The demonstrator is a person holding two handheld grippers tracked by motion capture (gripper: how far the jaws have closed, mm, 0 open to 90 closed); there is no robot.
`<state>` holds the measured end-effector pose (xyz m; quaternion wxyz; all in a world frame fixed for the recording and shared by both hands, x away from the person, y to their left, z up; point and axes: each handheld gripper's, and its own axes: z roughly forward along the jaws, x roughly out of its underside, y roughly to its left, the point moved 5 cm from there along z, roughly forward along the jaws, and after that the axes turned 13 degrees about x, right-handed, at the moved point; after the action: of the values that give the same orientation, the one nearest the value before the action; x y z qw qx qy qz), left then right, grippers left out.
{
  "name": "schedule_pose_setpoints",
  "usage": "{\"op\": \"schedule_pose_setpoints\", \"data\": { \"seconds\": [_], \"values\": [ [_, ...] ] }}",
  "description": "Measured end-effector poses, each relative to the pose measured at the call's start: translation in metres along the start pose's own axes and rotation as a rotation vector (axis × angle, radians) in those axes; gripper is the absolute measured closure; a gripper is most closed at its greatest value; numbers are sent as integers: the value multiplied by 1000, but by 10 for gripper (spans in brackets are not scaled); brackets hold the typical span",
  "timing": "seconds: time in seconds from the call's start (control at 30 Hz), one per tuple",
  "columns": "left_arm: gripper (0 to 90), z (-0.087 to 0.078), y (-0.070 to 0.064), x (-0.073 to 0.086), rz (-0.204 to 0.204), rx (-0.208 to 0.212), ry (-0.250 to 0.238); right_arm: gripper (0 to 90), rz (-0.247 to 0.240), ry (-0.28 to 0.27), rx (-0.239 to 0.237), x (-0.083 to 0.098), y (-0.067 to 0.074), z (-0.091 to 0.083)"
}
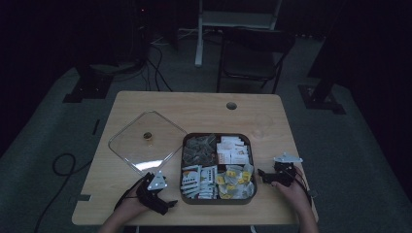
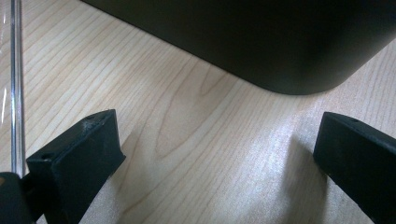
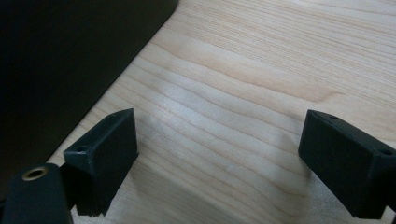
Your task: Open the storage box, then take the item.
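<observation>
A dark square tray (image 1: 183, 145) with four compartments of tea bags and sachets sits on the wooden table (image 1: 194, 109). Its clear lid (image 1: 147, 141) with a brass knob lies flat to the tray's left. My left gripper (image 1: 163, 204) rests on the table by the tray's near left corner, open, with bare wood between its jaws; the tray's dark wall (image 2: 261, 42) fills the top of the left gripper view. My right gripper (image 1: 265, 175) lies just right of the tray, open and holding nothing, the tray wall (image 3: 70, 60) at the left of its view.
A cable hole (image 1: 231, 105) sits near the table's far edge. A dark folding chair (image 1: 252, 58) stands beyond the table, with cables on the floor to the left. The lid's clear edge (image 2: 17, 84) runs down the left of the left gripper view.
</observation>
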<state>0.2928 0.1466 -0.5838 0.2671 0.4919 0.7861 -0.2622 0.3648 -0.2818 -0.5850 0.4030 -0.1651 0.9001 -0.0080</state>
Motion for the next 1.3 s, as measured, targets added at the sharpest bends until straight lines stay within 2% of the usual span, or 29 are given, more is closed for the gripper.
{"op": "schedule_pose_setpoints", "data": {
  "seconds": [0.7,0.77,0.87,1.0,1.13,1.3],
  "values": [
    [13,1,-1,-1,-22,-21,-8,111,-2,-1,1,1,0,-1],
    [14,1,-1,-1,-22,-21,-8,113,-8,0,-13,2,1,-3],
    [14,1,-1,-1,-22,-21,-9,114,16,10,-46,3,1,-7],
    [14,1,-1,-1,-23,-22,-9,115,28,7,-66,3,-1,-13],
    [14,1,-1,-1,-23,-21,-9,115,31,-24,-91,-3,-2,-23],
    [14,1,-1,-1,-24,-22,-9,115,42,-96,-130,-20,-2,-41]
  ]
}}
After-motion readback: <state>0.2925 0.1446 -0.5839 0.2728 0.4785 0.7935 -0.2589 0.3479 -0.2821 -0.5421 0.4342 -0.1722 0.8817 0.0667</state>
